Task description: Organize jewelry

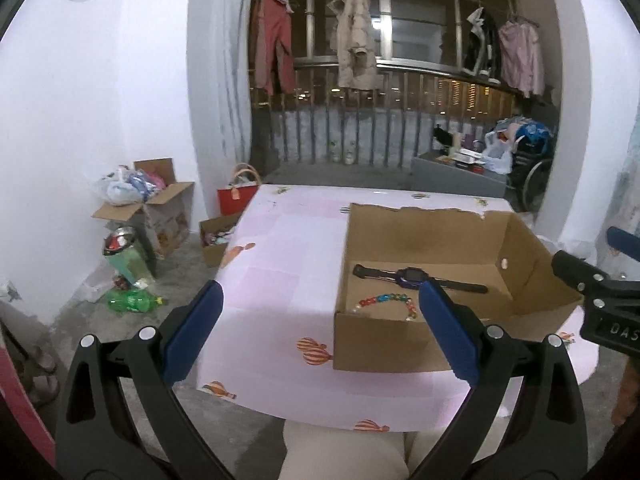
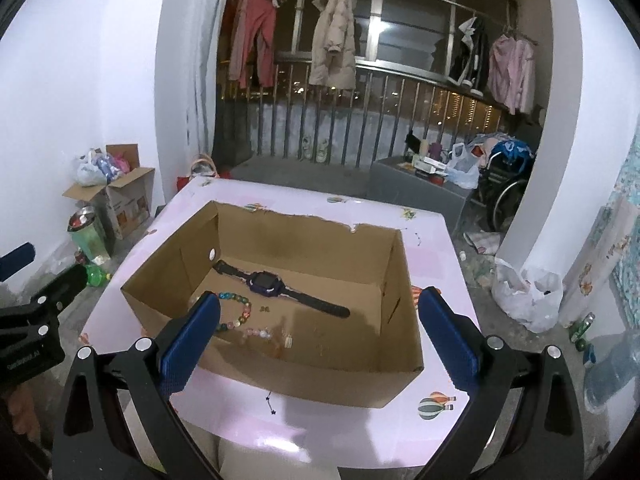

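— Left tool (image 1: 320, 320)?
— Spread wide, blue pads apart, nothing between them. Held over the near left part of the tabletop (image 1: 280, 248), with the right pad overlapping the near wall of the cardboard box (image 1: 380, 344) in the left wrist view.

— Right tool (image 2: 319, 322)?
— Also spread wide and empty. Poised at the near edge of the box, left pad in front of the near left wall, right pad just outside the right wall.

— Whereabouts of the jewelry?
— All inside the open box, flat on its floor. Dark watch (image 2: 266, 284) with a purple-edged case, strap stretched out diagonally from far left to near right. Just near of it, a beaded bracelet (image 2: 240, 312) of coloured and pale beads, curved along the near left side of the floor. Between bracelet and watch, a tiny dark piece (image 2: 264, 309) — too small to identify. Near the bracelet's right end, a small pale item (image 2: 289, 341), likewise unclear.

— Box itself?
— On the pink balloon-print cover of the tabletop, toward the right side, far rim torn ragged, a round hole in one side wall.

— Beyond the tabletop?
— Clothes (image 2: 332, 36) hanging on a rail at the far window, open cartons (image 1: 160, 204) and bags on the floor at left.
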The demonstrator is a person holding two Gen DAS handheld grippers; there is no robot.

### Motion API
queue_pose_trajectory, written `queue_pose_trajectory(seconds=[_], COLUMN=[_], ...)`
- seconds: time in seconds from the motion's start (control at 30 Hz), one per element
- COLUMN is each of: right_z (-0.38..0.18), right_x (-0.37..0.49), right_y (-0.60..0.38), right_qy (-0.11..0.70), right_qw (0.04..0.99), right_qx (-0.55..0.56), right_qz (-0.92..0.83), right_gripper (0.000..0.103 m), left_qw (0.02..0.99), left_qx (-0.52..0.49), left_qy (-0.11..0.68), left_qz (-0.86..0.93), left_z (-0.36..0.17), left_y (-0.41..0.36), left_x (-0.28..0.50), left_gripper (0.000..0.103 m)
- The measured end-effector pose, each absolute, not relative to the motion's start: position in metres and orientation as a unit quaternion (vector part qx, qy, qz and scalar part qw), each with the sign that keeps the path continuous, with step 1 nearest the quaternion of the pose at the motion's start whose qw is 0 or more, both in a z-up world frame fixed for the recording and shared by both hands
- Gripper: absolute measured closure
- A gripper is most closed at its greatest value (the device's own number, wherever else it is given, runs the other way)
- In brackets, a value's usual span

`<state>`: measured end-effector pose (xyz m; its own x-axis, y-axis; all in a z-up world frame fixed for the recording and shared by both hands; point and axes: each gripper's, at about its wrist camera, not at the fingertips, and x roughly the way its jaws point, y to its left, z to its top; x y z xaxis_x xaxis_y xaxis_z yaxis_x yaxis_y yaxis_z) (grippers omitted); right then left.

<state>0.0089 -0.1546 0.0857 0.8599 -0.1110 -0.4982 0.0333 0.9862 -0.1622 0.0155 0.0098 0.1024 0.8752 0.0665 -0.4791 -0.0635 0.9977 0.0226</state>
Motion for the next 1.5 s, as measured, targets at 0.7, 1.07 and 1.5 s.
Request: queue_pose_trajectory(seconds=[0.7, 1.07, 1.5], right_z=[0.093, 0.084, 0.051], right_x=[0.011, 0.013, 0.022], right_y=[-0.163, -0.169, -0.194], right_qy=[0.243, 0.266, 0.374], right_qw=[0.968, 0.964, 0.925], right_qx=[-0.055, -0.011, 0.023], right_qz=[-0.028, -0.016, -0.065], right_gripper=[0.007, 0.006, 0.007], left_qw=[0.947, 0.944, 0.914], left_qx=[-0.059, -0.037, -0.006], left_qy=[0.314, 0.326, 0.405], left_qz=[0.027, 0.039, 0.018], left_z=[0.095, 0.095, 0.065], left_y=[0.017, 0.016, 0.008], left_x=[0.037, 0.042, 0.057], left_gripper=[0.008, 0.008, 0.008])
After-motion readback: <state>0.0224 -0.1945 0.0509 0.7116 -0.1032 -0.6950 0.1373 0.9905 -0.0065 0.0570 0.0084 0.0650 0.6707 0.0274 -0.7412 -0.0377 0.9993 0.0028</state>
